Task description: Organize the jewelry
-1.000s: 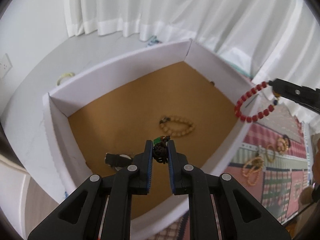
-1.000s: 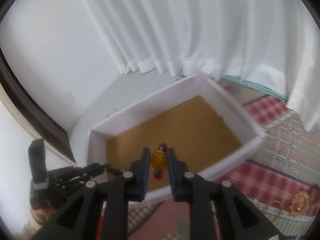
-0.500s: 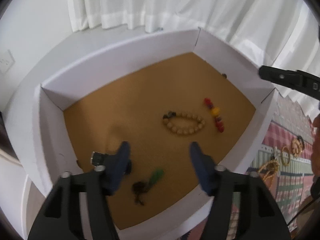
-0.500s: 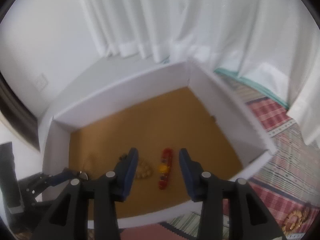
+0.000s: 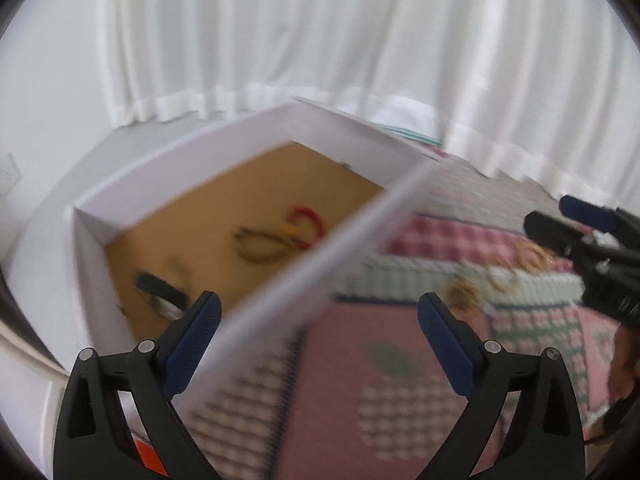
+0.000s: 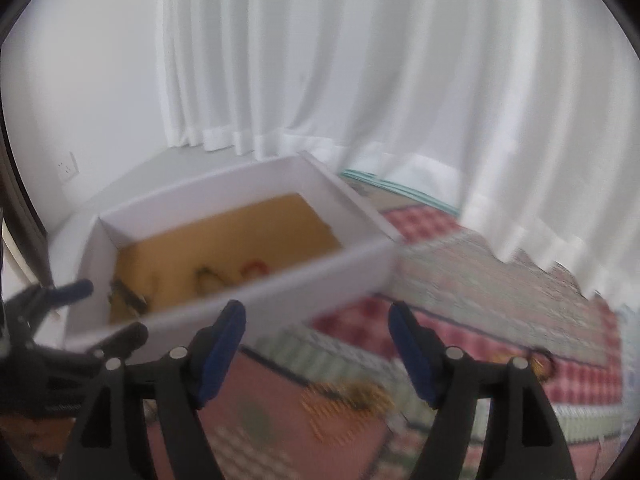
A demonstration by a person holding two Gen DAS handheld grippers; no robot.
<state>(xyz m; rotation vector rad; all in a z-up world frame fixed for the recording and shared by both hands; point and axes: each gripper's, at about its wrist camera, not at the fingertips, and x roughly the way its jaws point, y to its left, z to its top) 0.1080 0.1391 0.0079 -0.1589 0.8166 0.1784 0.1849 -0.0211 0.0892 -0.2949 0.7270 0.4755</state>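
A white box (image 5: 172, 160) with a brown floor holds a red bead bracelet (image 5: 306, 220), a tan bead bracelet (image 5: 260, 246) and a dark piece (image 5: 160, 290). My left gripper (image 5: 320, 308) hangs over the box's near wall and the mat, jaws still opening, nothing between them. My right gripper (image 6: 318, 314) is also over the near wall of the box (image 6: 200, 196), jaws opening and empty. In the right wrist view the red bracelet (image 6: 254, 268) and tan bracelet (image 6: 208, 278) lie inside. Both views are blurred.
A patterned pink and green mat (image 5: 400, 400) lies right of the box with several gold bracelets (image 5: 500, 276) on it. More gold jewelry (image 6: 352, 396) lies on the mat (image 6: 480, 300). White curtains hang behind. The other gripper (image 5: 592, 248) shows at the right edge.
Both grippers let go of their pieces, which now lie in the box. Their jaws spread wide, and both drew back from inside the box toward the mat.
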